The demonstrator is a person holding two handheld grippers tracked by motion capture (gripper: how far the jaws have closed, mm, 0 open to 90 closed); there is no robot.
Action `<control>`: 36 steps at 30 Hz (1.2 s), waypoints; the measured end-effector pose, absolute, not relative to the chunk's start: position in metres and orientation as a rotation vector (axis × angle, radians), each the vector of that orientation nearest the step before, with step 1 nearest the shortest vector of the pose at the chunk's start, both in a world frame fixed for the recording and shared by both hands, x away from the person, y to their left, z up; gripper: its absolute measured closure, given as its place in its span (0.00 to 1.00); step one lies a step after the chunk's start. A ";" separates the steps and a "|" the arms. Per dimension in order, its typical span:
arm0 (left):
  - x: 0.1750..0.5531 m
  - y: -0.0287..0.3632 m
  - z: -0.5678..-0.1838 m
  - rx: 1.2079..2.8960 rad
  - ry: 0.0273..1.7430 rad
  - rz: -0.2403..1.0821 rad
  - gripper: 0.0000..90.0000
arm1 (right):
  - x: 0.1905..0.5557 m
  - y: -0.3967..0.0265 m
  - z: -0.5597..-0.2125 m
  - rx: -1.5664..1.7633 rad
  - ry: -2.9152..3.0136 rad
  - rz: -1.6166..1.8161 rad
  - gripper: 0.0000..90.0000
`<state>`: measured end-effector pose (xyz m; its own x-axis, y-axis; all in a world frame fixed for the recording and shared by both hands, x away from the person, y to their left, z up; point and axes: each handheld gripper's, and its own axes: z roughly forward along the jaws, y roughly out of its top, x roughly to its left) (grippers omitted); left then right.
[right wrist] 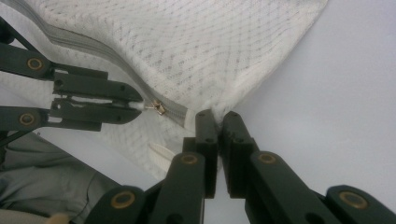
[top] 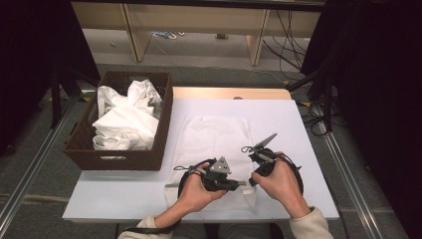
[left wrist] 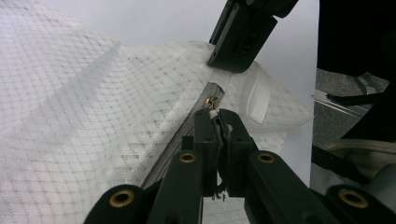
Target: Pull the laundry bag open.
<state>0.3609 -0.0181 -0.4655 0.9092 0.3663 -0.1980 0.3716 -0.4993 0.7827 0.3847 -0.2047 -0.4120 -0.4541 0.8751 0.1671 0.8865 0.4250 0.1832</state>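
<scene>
A white mesh zip bag [top: 211, 134] lies flat on the white table [top: 114, 194]. Both grippers meet at its near right corner. My left gripper [left wrist: 218, 119] is shut on the small white pull tab just behind the brass zipper slider [left wrist: 211, 101]. In the right gripper view it [right wrist: 135, 105] comes in from the left with the slider [right wrist: 159, 108] at its tips. My right gripper [right wrist: 218, 119] is shut on the bag's corner edge at the end of the grey zipper [right wrist: 93, 46]. In the left gripper view the right gripper [left wrist: 240, 37] clamps the mesh [left wrist: 93, 93] from above.
A dark wicker basket [top: 129, 160] with crumpled white cloths [top: 124, 119] stands at the table's left edge. A white loop strap [left wrist: 258, 95] lies by the bag's corner. Beyond the table are wooden legs and floor cables.
</scene>
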 end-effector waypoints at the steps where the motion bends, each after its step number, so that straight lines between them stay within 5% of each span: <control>1: 0.361 -0.018 -0.465 2.140 0.525 -0.008 0.96 | 0.385 -0.205 -0.412 -1.612 -2.617 -0.386 0.97; 36: 0.360 -0.007 -0.462 2.145 0.551 0.003 0.96 | 0.387 -0.204 -0.414 -1.609 -2.617 -0.385 0.97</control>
<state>0.3598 -0.0066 -0.4616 0.9008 0.3870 -0.1970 0.3849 -0.5015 0.7749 0.3866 -0.2041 -0.4137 -0.4593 0.8724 0.1675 0.8837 0.4294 0.1864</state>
